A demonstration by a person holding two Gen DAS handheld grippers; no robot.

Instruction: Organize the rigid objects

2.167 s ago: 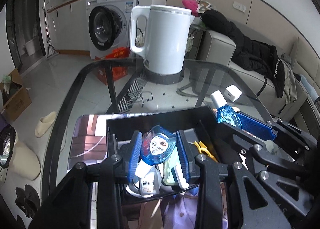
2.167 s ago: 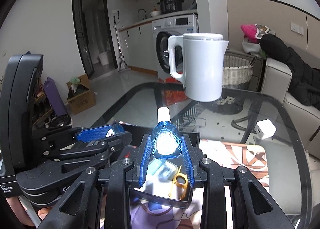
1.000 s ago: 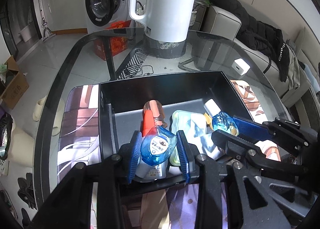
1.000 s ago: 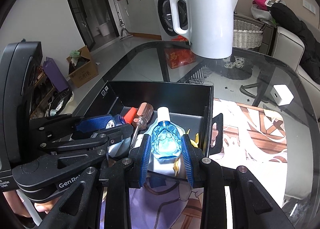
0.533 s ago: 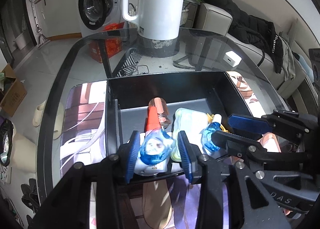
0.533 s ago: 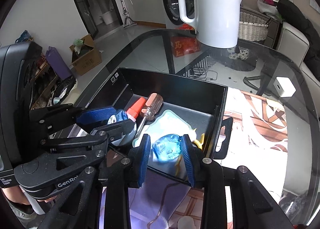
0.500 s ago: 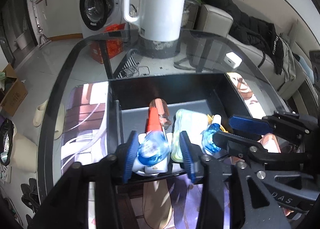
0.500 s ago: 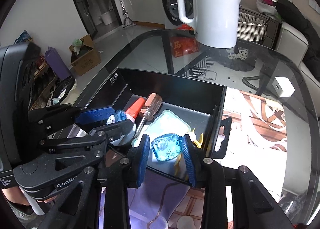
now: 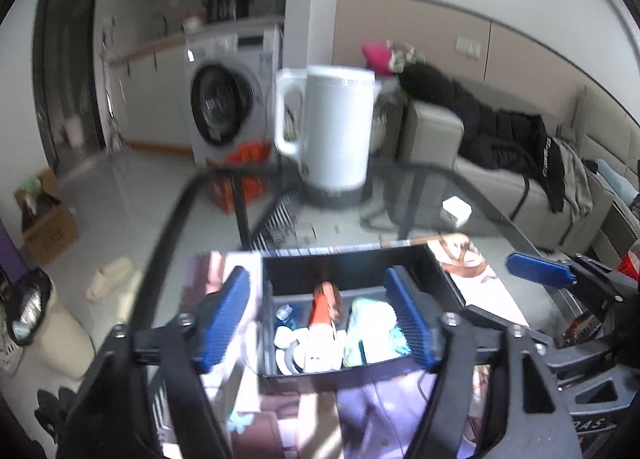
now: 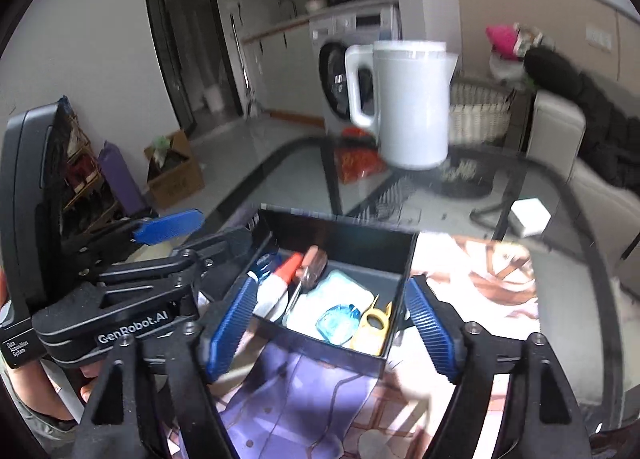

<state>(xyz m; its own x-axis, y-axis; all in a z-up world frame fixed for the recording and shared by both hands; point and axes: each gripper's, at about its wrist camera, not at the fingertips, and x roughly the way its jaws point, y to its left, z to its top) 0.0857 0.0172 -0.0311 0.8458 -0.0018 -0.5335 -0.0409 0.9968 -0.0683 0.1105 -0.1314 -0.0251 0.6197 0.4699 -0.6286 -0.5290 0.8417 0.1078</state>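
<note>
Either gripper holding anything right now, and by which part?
Nothing is held. The left gripper and right gripper are both open and empty; the blue bottle lies in the black box.

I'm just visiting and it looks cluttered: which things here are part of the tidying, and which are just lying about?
Part of the job: black bin, blue bottle, yellow tool, screwdriver, left claw, right claw.

Lying about: kettle, white charger, cardboard box.
</note>
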